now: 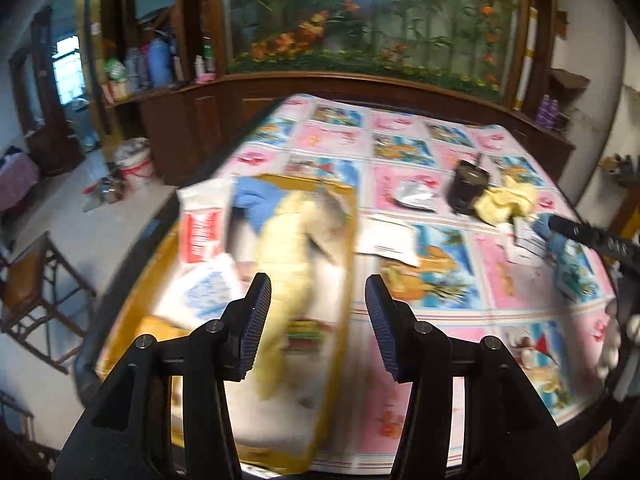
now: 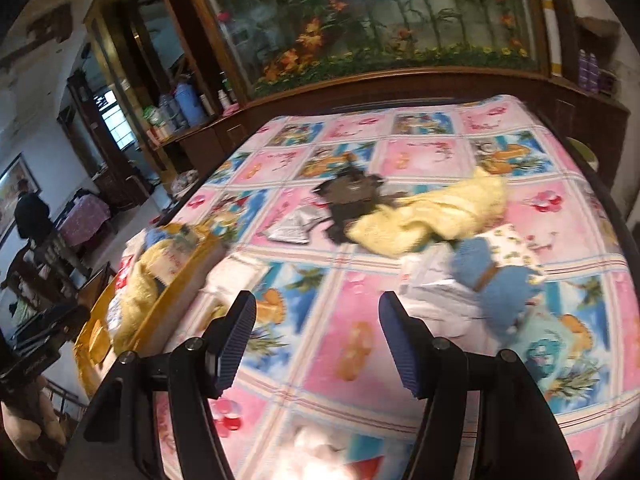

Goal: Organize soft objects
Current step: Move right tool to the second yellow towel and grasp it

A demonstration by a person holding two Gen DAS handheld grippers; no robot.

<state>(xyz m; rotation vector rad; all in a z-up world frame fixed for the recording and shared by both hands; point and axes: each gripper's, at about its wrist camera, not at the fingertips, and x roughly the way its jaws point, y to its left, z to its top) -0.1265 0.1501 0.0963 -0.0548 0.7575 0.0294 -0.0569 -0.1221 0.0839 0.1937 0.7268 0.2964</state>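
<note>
Both tongs, left (image 1: 318,322) and right (image 2: 318,342), are held wide open and empty. A yellow towel (image 1: 292,264) is laid lengthwise in the box (image 1: 342,264) at the bench's (image 2: 360,360) left edge. Another towel (image 2: 436,216) is spread crosswise mid-bench; bare cloth is seen before it.

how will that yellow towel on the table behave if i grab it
The yellow towel lies crumpled in loose folds, so it is probably floppy and will drape. It looks light. One edge seems to touch the dark object, which may get dragged.

Both wrist cams high, fwd over quilted table (image 1: 400,184); shared.
</note>
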